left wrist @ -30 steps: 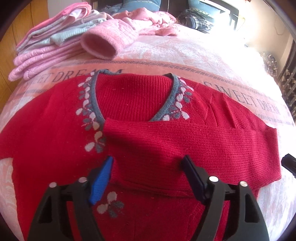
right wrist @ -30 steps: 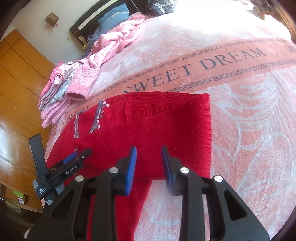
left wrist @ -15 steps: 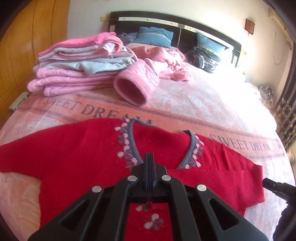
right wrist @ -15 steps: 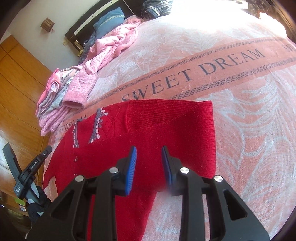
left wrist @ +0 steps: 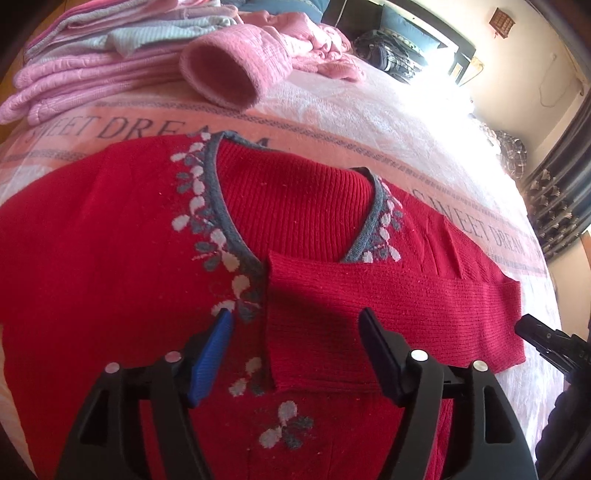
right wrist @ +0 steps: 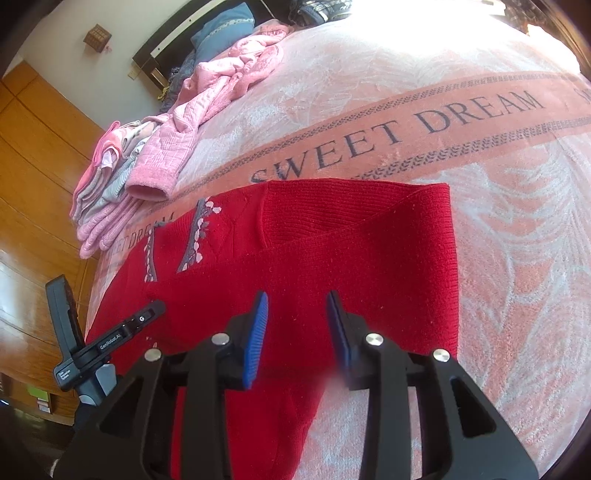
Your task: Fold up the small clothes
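Note:
A red knitted sweater (left wrist: 122,266) with a grey V-neck and leaf pattern lies flat on the bed. One sleeve (left wrist: 388,295) is folded across its chest. My left gripper (left wrist: 295,328) hangs open just above that sleeve's cuff end, holding nothing. In the right wrist view the same sweater (right wrist: 369,251) shows its folded right side, and my right gripper (right wrist: 297,314) is open over it with nothing between the blue pads. The left gripper (right wrist: 110,339) shows at the lower left there.
A pink "SWEET DREAM" blanket (right wrist: 406,122) covers the bed. A stack of folded pink and pale clothes (left wrist: 74,62) and a loose pink garment with its sleeve (left wrist: 229,70) lie beyond the sweater. Pillows (right wrist: 221,29) and a headboard stand far back. A wooden wardrobe (right wrist: 37,184) is left.
My left gripper was shut and raised half a second ago; now it is open and low over the folded sleeve. The right gripper stays open, nearly still.

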### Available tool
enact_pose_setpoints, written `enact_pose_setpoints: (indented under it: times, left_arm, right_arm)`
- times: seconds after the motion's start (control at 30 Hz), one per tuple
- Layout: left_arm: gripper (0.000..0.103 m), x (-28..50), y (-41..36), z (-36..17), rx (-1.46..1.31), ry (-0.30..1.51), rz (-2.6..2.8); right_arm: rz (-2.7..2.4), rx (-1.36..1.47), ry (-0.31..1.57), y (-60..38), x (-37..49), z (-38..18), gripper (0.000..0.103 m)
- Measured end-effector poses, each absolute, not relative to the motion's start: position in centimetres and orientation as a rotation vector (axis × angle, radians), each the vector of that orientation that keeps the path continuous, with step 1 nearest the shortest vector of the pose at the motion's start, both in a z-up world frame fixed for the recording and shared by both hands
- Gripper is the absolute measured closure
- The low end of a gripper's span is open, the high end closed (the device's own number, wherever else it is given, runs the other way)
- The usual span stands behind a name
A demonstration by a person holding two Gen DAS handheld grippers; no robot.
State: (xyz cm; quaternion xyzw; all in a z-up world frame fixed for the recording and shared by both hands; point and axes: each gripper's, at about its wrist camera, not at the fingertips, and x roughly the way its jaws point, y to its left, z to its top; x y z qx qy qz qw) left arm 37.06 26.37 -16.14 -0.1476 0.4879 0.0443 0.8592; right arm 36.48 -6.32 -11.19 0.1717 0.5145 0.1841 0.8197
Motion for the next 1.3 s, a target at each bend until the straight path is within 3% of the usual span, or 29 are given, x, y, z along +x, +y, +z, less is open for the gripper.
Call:
enact_pose_setpoints:
  times: [0.1,0.13,0.17,0.23,0.27,0.53,0.8,0.93,1.07,1.23,1.3]
  left_arm:
    - [0.02,37.3,24.9,-16.4,-0.262,1.024,0.111]
    - [0.026,37.1,24.6,-16.2,-0.254,1.012,0.11]
    - [0.048,37.0,24.3,-16.0,-0.245,0.998,0.112]
    - [0.073,36.7,24.3,-15.5,-0.251,0.969,0.099]
    - [0.093,36.5,24.6,-15.2,-0.289,0.952,0.053]
    - [0.095,34.8,25.8,-10.2,-0.367,0.784,-0.014]
    - [0.095,33.2,33.3,-6.4,-0.41,0.677,0.123]
    - [0.095,33.1,36.8,-7.8,-0.398,0.717,0.178]
    - [0.092,34.2,38.5,-12.7,-0.428,0.862,0.193]
    - [0.089,33.7,40.2,-15.2,-0.438,0.927,0.254]
    - [0.079,33.2,41.2,-13.7,-0.449,0.905,0.27]
  right_arm:
    - [0.391,0.362,1.097,-7.0,36.1,-11.3,0.069]
    - [0.389,0.363,1.098,-7.3,36.1,-11.4,0.069]
    - [0.384,0.365,1.099,-7.5,36.1,-11.4,0.069]
    - [0.372,0.377,1.098,-8.1,36.1,-11.5,0.069]
    - [0.366,0.386,1.096,-8.4,36.1,-11.5,0.069]
    - [0.354,0.423,1.07,-9.0,36.4,-11.0,0.069]
    - [0.39,0.434,1.059,-8.0,36.8,-10.3,0.069]
    - [0.462,0.443,1.082,-6.6,36.9,-11.0,0.069]
    - [0.463,0.414,1.173,-4.6,37.3,-13.1,0.066]
    - [0.408,0.348,1.241,-3.8,37.3,-14.8,0.071]
    - [0.407,0.348,1.235,-3.9,37.1,-14.2,0.069]
